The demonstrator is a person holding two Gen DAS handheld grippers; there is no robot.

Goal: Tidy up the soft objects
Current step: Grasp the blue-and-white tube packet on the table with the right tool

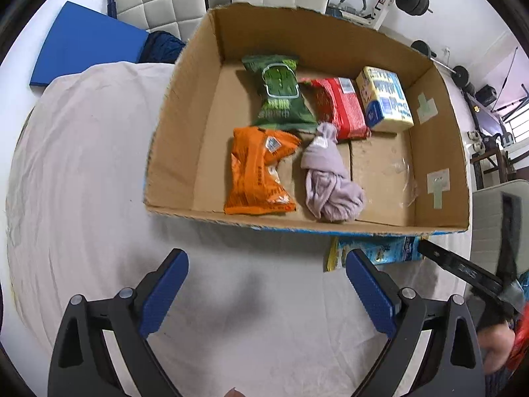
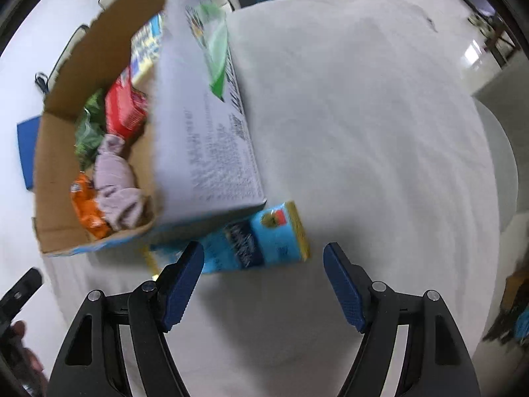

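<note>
My right hand-held gripper (image 2: pixel 263 284) hangs spread before the blue pack (image 2: pixel 261 241) at the box's (image 2: pixel 205 132) corner: light, squashy, slick; I'd pinch its middle.

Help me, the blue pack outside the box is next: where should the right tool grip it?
Grip the blue pack across its short width at the exposed right half, coming from above with the open right tool. It lies flat on the cloth, its left end tucked against the cardboard box.
</note>
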